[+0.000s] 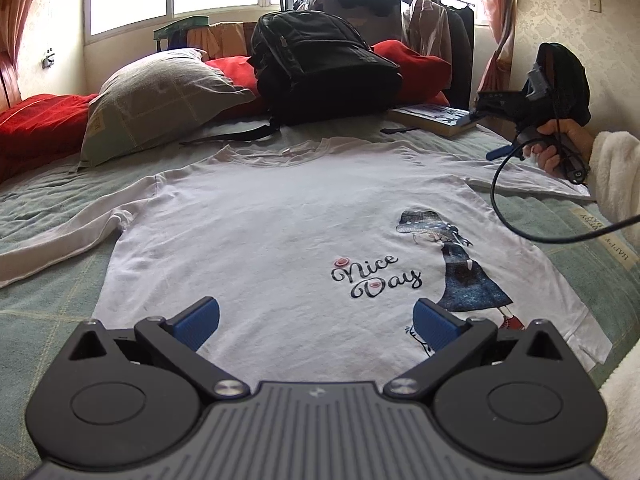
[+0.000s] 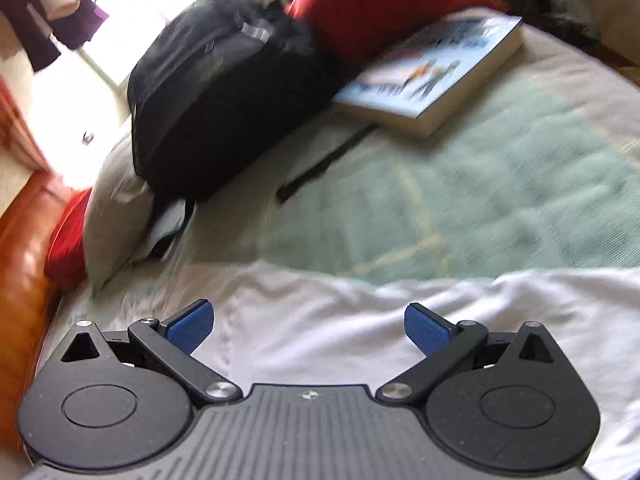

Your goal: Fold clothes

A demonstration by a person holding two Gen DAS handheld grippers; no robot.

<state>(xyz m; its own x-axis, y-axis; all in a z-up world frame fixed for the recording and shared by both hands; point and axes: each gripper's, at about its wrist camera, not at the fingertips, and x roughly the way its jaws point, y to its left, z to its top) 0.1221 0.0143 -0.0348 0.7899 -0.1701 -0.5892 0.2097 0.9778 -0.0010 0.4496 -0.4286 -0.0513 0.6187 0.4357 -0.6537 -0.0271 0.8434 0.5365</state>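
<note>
Shirt laid flat, no fold made yet.

Your white long-sleeved cotton T-shirt with the "Nice Day" print (image 1: 280, 224) lies spread face-up on the pale green checked bedcover (image 1: 52, 300), collar at the far end, hem nearest you, both sleeves out to the sides. Your left gripper (image 1: 316, 320) hovers over the near hem with its blue-padded jaws wide apart and nothing between them. Your right gripper (image 2: 308, 326) hangs over the right-hand sleeve area, jaws equally spread and empty; that view is blurred. Judging by this, everything is left: sleeves in, sides over, then hem to collar. The black nylon backpack (image 1: 324, 68) and the thick paperback book (image 1: 434, 118) sit beyond the collar, clear of the shirt.
</note>
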